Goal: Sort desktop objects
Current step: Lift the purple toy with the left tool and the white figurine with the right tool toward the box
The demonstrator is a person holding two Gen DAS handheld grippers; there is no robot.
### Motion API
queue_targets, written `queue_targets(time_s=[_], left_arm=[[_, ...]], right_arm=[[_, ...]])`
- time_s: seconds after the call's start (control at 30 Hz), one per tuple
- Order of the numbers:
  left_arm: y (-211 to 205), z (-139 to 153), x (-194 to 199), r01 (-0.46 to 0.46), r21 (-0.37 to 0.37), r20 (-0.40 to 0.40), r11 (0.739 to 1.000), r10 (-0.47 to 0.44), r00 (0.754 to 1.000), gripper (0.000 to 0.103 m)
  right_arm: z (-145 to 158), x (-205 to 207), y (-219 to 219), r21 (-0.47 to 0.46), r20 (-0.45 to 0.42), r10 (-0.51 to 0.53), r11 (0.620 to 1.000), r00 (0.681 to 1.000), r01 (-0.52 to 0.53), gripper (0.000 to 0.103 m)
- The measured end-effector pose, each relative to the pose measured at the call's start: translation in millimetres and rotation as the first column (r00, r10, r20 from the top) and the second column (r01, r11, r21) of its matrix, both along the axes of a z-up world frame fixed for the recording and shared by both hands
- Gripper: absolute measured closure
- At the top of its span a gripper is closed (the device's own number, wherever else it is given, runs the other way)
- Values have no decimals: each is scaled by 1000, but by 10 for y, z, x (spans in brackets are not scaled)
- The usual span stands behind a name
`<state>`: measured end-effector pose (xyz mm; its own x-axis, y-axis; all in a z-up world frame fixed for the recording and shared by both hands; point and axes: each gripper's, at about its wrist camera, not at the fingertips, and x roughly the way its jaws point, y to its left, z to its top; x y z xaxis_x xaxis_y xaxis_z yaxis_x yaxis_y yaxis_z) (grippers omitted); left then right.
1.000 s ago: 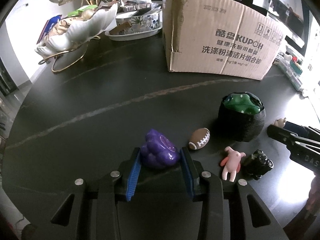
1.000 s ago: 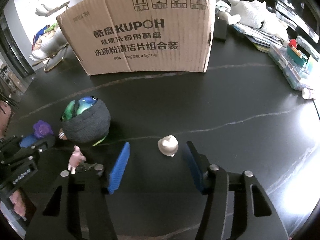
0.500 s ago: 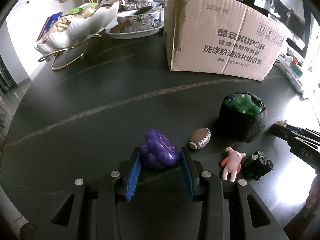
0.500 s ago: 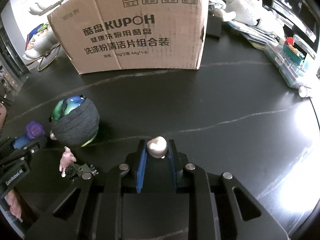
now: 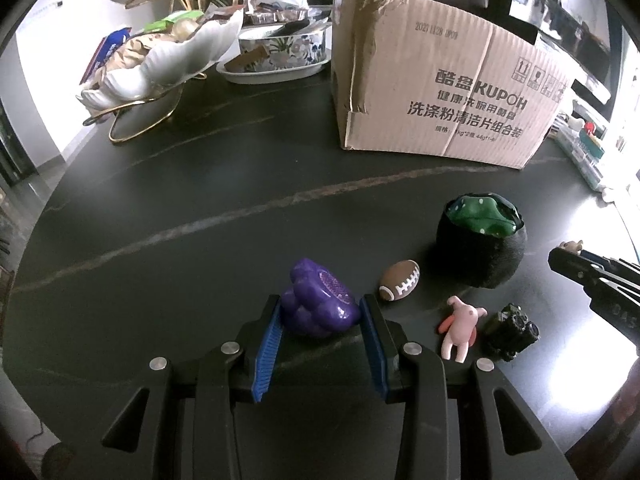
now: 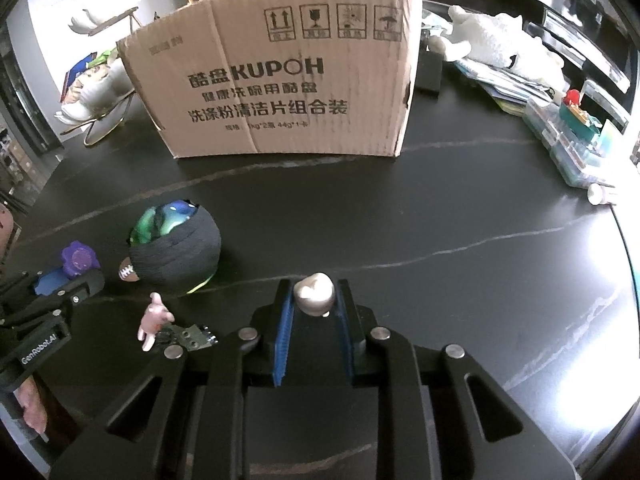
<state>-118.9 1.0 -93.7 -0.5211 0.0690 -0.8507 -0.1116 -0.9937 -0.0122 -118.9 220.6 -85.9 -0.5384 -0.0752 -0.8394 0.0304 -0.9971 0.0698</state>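
In the left wrist view my left gripper [image 5: 321, 311] is shut on a purple flower-shaped toy [image 5: 316, 298] that sits low over the black table [image 5: 180, 208]. To its right lie a small brown football [image 5: 400, 285], a pink figure [image 5: 460, 326] and a black toy camera [image 5: 512, 330]. Behind them stands a dark knitted pouch [image 5: 480, 256] with a green spotted thing inside. In the right wrist view my right gripper [image 6: 314, 298] is shut on a small beige toy [image 6: 314, 290]. The pouch [image 6: 176, 252] is to its left.
A large cardboard box [image 6: 280, 80] stands at the back of the table. White shell-shaped dishes [image 5: 160, 64] on a gold stand and a floral bowl [image 5: 280, 52] are at the far left. A white plush [image 6: 504, 40] and plastic cases [image 6: 568, 144] line the right edge.
The right gripper's jaws have closed from wide apart onto the beige toy. The left gripper has kept its hold on the purple toy and stayed where it was.
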Motion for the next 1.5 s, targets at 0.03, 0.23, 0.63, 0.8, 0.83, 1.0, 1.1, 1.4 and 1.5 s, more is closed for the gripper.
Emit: queue_targets(time_s=[0.03,0.23,0.63,0.8,0.83,1.0,1.1,1.4,1.5], left_arm=[[4,6,6,0,-1,-1,1000,0,1000,68],[15,67,16,-1,-3,-12,1000,1,1000,68],[31,213,28,2,-5,-32,1000,-2,999,68],[38,291,27,3,-4,-42,1000,-3,999,68],[44,309,27,4,-4,-45,1000,-4,999,68],[78,417,16,12,2,-58,1000,-12,998,68],[115,461,5,20,4,-58,1000,-19,998,68],[200,684,-36,40,11,-100,999,-39,994,68],[225,764,-67,45,13,-111,999,-43,993,68]], right_arm=[[13,11,-5,-2,-2,0,1000,1000,0,85],[118,93,-38,-17,-21,3,1000,1000,-4,85],[299,190,-71,-26,-57,6,1000,998,-8,85],[328,209,-69,-27,-62,4,1000,998,-6,85],[341,215,-70,-28,-65,4,1000,998,-6,85],[414,239,-70,-33,-83,5,999,997,-8,85],[450,247,-65,-35,-90,4,999,996,-8,85],[577,249,-55,-44,-116,0,999,993,-5,85],[640,230,-53,-44,-130,-3,999,992,-3,85]])
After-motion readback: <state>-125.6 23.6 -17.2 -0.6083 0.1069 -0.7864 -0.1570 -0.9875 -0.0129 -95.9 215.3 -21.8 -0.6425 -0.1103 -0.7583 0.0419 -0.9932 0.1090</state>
